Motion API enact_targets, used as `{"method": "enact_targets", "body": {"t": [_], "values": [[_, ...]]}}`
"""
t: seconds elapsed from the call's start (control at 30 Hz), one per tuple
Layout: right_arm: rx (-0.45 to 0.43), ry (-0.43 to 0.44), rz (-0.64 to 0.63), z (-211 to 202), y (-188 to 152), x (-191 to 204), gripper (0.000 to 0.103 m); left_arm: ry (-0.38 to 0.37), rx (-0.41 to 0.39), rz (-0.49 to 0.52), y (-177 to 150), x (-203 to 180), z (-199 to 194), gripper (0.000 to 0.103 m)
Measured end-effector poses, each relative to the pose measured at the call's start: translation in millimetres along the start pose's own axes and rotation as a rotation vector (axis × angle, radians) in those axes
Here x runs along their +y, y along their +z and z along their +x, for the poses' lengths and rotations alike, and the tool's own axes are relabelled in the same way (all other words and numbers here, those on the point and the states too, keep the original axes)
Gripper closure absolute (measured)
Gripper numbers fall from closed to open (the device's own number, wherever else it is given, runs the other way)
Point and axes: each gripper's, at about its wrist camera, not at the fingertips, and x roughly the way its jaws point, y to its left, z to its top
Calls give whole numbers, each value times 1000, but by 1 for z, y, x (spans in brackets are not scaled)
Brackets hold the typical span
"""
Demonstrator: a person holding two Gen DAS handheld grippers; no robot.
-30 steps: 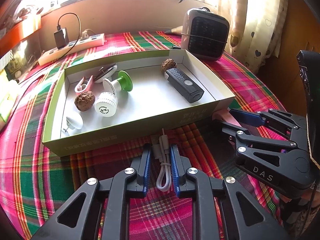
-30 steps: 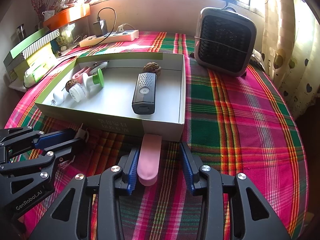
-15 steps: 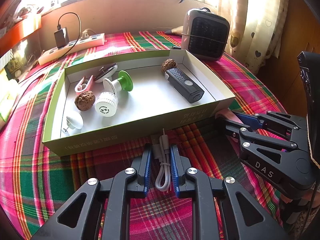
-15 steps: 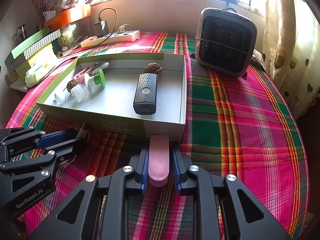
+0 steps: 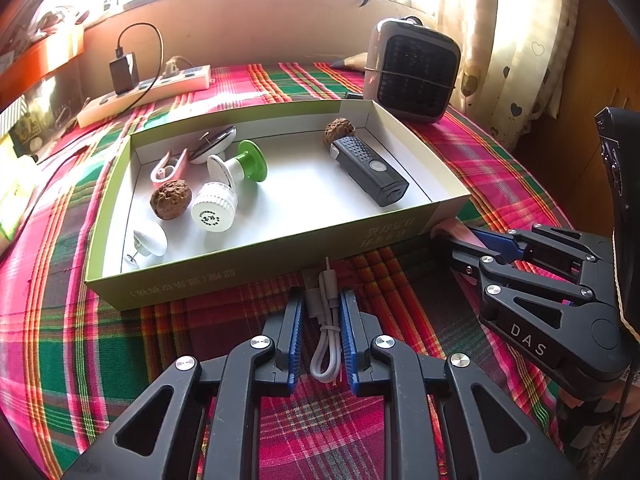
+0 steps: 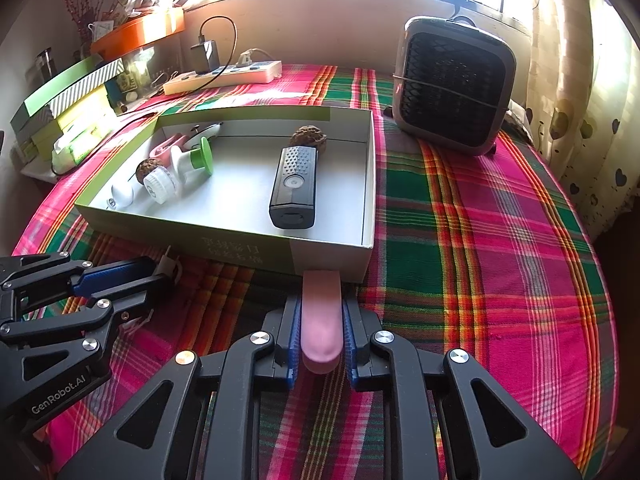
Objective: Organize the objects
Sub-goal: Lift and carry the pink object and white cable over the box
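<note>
A shallow green box on the plaid cloth holds a black device, two walnuts, a white cap, a green-and-white spool, a pink clip and small white pieces. My left gripper is shut on a coiled white USB cable lying just in front of the box. My right gripper is shut on a pink oblong case whose far end touches the box's front wall. The right gripper also shows in the left wrist view.
A grey fan heater stands behind the box on the right. A white power strip with a charger lies at the back. Boxes and clutter sit at the left edge. A curtain hangs at the right.
My right gripper's jaws have closed from wide open onto the pink case. The left gripper stays shut on the cable, unmoved.
</note>
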Motion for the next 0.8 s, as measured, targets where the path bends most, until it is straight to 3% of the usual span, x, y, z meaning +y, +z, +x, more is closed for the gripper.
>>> {"method": "enact_targets", "body": {"t": [0.8], "values": [[-20, 9, -11, -12, -3, 11, 85, -11, -28, -10, -6, 0, -13, 87]]}}
